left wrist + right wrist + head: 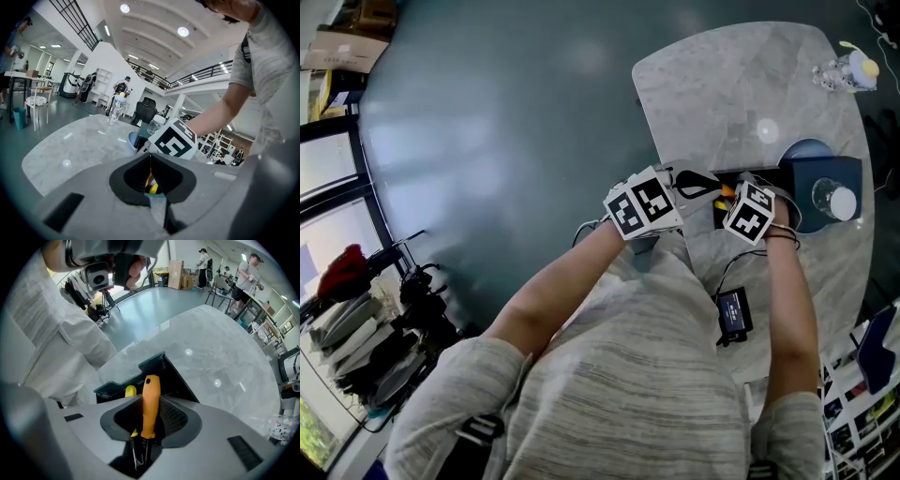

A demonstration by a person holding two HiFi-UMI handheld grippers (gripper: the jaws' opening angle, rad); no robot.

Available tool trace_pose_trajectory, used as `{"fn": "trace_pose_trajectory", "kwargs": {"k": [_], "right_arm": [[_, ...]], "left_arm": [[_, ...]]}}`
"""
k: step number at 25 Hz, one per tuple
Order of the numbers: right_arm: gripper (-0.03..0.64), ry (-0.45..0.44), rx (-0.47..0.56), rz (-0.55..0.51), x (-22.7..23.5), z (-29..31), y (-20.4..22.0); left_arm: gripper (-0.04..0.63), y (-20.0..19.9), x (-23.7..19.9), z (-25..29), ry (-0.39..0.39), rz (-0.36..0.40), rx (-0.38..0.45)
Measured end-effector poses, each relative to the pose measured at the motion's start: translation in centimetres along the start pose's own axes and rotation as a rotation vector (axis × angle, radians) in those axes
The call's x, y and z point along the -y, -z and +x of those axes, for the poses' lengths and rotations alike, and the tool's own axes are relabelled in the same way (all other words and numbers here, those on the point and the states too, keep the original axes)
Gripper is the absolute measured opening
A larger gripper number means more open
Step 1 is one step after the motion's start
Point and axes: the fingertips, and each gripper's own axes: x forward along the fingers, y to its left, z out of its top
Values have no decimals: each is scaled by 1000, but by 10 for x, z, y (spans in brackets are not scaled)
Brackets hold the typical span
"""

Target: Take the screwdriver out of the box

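In the right gripper view the orange-handled screwdriver (150,401) lies between the jaws of my right gripper (150,398). The jaws stand wide, with a dark gap on the handle's left side. Its metal shaft runs back toward the camera. Beyond it lies the open dark green box (157,363) with a yellow handle (130,391) inside. In the head view the right gripper (741,201) hangs over the box (802,183), pointing down. My left gripper (680,192) rests at the box's left end, shut (150,166). I cannot tell whether it pinches the box's edge.
The box sits on a marble table (731,84) near a blue bowl (806,150) and a clear jar with a white lid (836,200). A black device with a cable (734,314) lies nearer me. A small toy (848,70) stands at the far corner. Dark floor lies to the left.
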Motion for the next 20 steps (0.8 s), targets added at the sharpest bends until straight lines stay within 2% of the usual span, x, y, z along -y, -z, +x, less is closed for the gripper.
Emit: {"fn": "trace_pose_trajectory", "kwargs": {"k": [12,20], "right_arm": [[103,64,5,-30,-2,-2,-2],[103,150,56,-29,7,-23,-1]], "left_arm": [[18,-2,-2,-3,1,10,-6],[18,-8,-5,-7,-10,16,-6]]}}
